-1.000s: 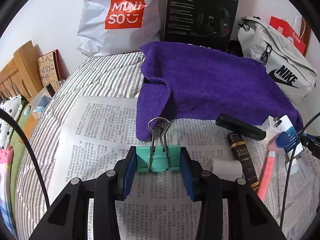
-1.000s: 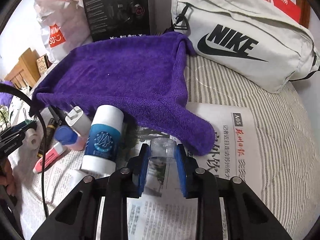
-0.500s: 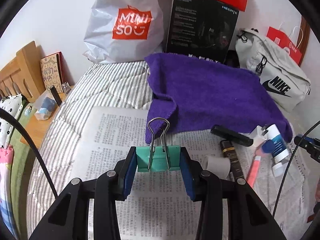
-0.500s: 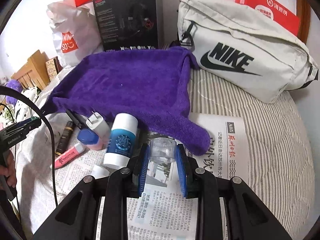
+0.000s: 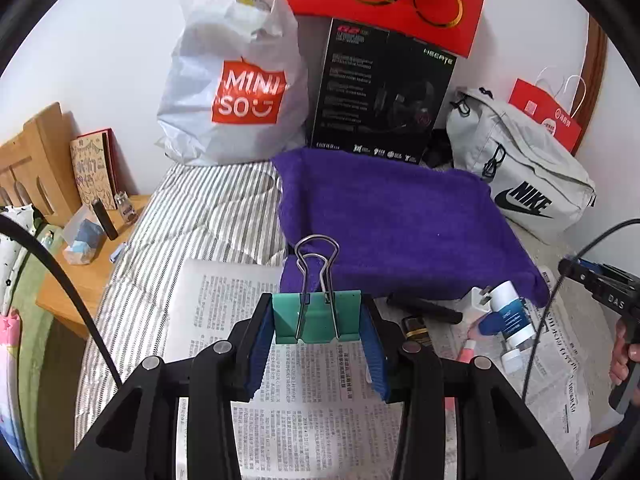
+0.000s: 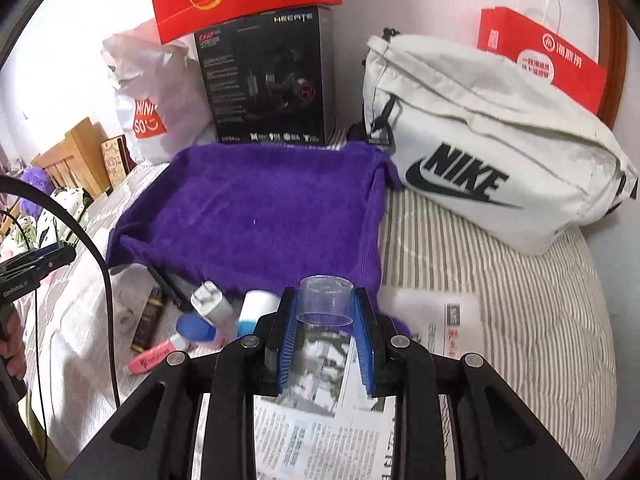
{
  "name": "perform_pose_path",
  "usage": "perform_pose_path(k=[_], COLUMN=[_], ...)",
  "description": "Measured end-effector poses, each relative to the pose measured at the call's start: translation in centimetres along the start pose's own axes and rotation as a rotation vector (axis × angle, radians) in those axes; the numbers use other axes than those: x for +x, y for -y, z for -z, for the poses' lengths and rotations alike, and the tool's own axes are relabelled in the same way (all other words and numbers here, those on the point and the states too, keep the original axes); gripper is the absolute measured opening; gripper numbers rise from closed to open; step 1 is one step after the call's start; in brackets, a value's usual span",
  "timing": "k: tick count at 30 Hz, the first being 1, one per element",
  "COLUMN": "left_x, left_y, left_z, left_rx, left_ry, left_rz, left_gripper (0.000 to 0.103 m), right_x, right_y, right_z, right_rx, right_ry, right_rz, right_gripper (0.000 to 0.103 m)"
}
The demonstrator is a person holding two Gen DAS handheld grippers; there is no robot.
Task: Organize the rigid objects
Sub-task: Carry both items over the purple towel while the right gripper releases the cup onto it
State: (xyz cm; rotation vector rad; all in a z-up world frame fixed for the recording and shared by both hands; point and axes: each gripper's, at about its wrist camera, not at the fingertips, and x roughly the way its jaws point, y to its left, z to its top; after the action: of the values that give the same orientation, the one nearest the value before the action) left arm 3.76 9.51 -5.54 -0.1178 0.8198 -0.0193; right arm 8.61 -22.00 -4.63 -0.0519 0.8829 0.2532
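Both grippers hold small objects above the newspaper (image 5: 224,312).
The left gripper (image 5: 317,316) is closed on a green binder clip (image 5: 316,318); the right gripper (image 6: 326,312) is closed on a clear plastic cup (image 6: 326,300).

- A plain white wall (image 5: 120,40) closes the far side of the room, evenly lit by soft light.
- The bed (image 6: 520,300) carries a grey-and-white striped cover, with newspaper (image 5: 224,304) spread over its near part.
- At the far left stands a slatted wooden headboard (image 5: 28,160).
- Just beside the bed on the left sits a low wooden bedside table (image 5: 80,280), with small items on top.
- A strip of brown wooden frame (image 6: 612,40) runs up the far right edge of the wall.
- Bags and boxes lean against the far wall.
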Motion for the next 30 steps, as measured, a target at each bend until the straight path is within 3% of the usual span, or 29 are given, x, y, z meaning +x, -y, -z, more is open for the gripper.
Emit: perform_pose_path(k=[10, 20, 30], left_x=[-1.2, 3.9, 7.4], left_y=[0.4, 0.3, -0.2], left_z=[-2.3, -7.1, -8.1], left_rx=[0.025, -0.003, -0.025], left_ry=[0.043, 0.032, -0.013], left_rz=[0.015, 0.041, 0.061], left_gripper=[0.039, 0.039, 0.039], right_x=[0.9, 5.4, 12.6], right_y=[-0.2, 0.2, 0.3], right_z=[-3.0, -6.7, -9.6], right_rx=[-0.014, -0.005, -0.042], right_ry=[0.036, 0.012, -0.041], right_rz=[-0.021, -0.036, -0.006], right_gripper=[0.027, 0.027, 0.027])
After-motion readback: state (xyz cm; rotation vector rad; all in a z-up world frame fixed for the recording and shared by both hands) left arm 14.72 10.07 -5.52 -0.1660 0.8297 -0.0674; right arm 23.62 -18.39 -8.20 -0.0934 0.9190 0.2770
